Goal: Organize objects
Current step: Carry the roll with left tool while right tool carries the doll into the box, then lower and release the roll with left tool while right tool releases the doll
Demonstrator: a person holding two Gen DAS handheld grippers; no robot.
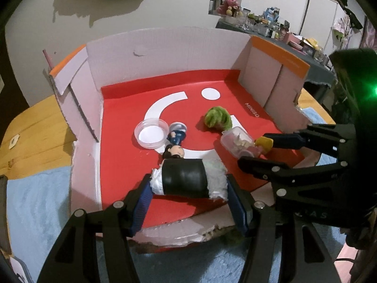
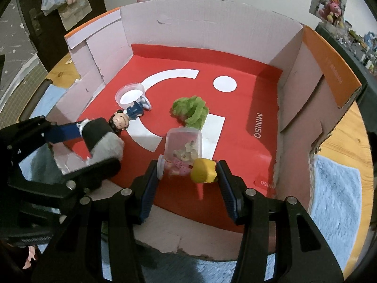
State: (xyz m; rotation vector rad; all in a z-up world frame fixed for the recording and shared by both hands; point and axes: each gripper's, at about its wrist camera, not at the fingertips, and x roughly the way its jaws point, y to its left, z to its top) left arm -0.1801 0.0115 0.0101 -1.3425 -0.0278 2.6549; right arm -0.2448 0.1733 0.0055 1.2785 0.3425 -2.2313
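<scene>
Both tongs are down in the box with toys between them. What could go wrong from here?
1. The left tongs clamp the sushi plush right against the dark-haired figure; lifting may drag it.
2. The right tongs hold the yellow-haired figure by its ends; it may pivot out.
3. The clear container could get knocked.

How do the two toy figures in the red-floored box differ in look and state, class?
The dark-haired figure wears blue; the yellow-haired figure wears pink.
The dark-haired figure lies free on the box floor, beside an empty clear cup; the yellow-haired figure sits between the right gripper's fingers, its body inside a clear container.
Both lie on their sides.
</scene>
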